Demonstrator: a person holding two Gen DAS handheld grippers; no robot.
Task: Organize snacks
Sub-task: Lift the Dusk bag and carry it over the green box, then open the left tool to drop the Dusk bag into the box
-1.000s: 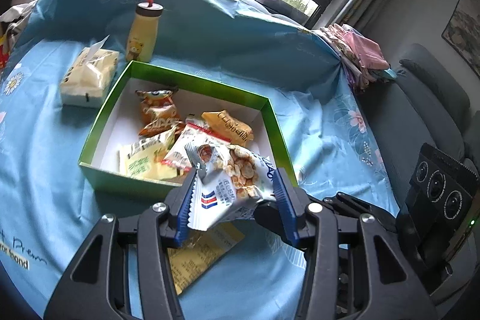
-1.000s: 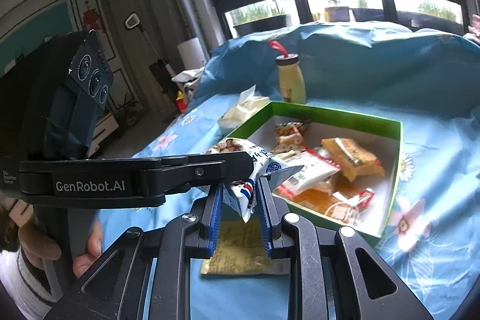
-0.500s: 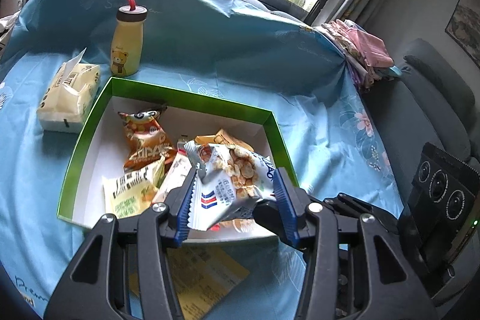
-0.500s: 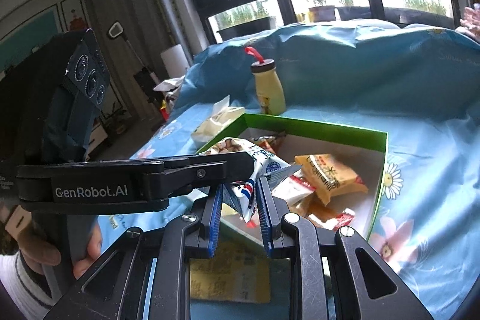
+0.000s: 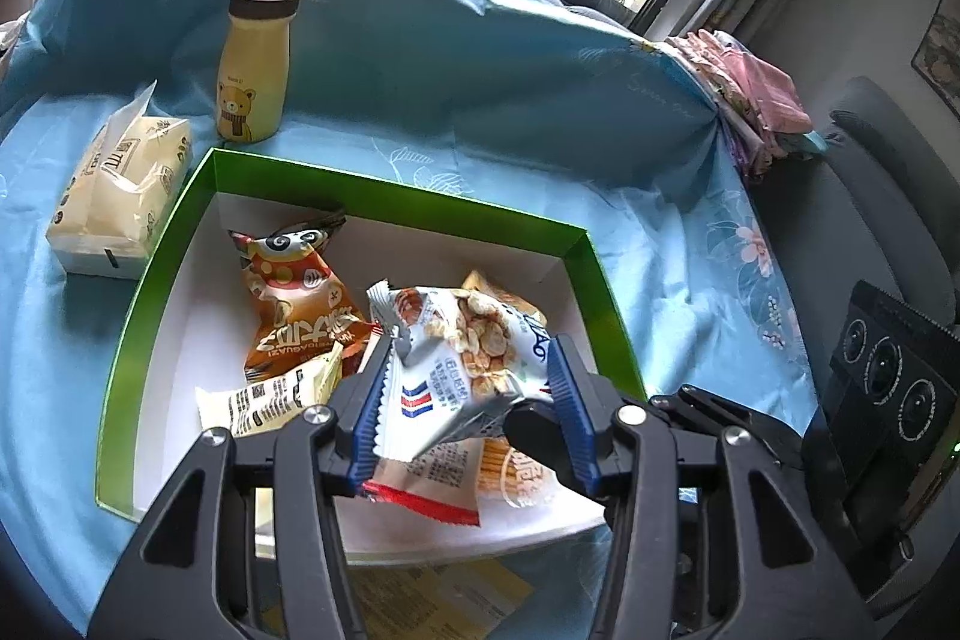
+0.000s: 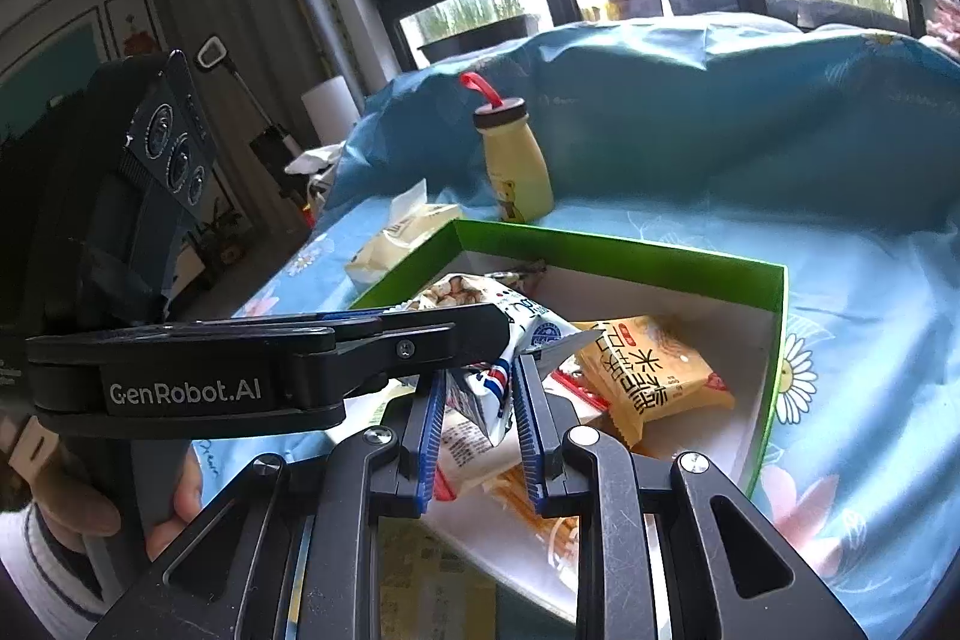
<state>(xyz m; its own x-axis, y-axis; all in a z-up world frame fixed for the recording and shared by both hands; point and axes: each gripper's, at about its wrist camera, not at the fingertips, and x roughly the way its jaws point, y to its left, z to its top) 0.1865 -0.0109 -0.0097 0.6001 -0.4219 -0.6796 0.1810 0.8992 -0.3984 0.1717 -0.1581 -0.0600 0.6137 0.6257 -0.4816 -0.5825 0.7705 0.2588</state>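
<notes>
Both grippers hold one white peanut snack bag (image 5: 462,364), which also shows in the right wrist view (image 6: 492,340). My left gripper (image 5: 471,400) is shut on its sides. My right gripper (image 6: 477,424) is shut on its lower end, and shows in the left view as a black arm (image 5: 690,418). The bag hangs over the near part of the green box (image 5: 396,196) with white inside. In the box lie an orange-brown packet (image 5: 294,298), a pale yellow packet (image 5: 270,394) and an orange packet (image 6: 648,370).
A yellow bear bottle (image 5: 255,58) with a red loop stands behind the box. A tissue pack (image 5: 120,196) lies to its left. A yellow flat packet (image 5: 432,604) lies on the blue cloth in front of the box. Folded pink cloths (image 5: 756,100) sit far right.
Both grippers have carried the peanut bag forward, from in front of the box's near wall to over its inside. The flat yellow packet stays on the cloth behind.
</notes>
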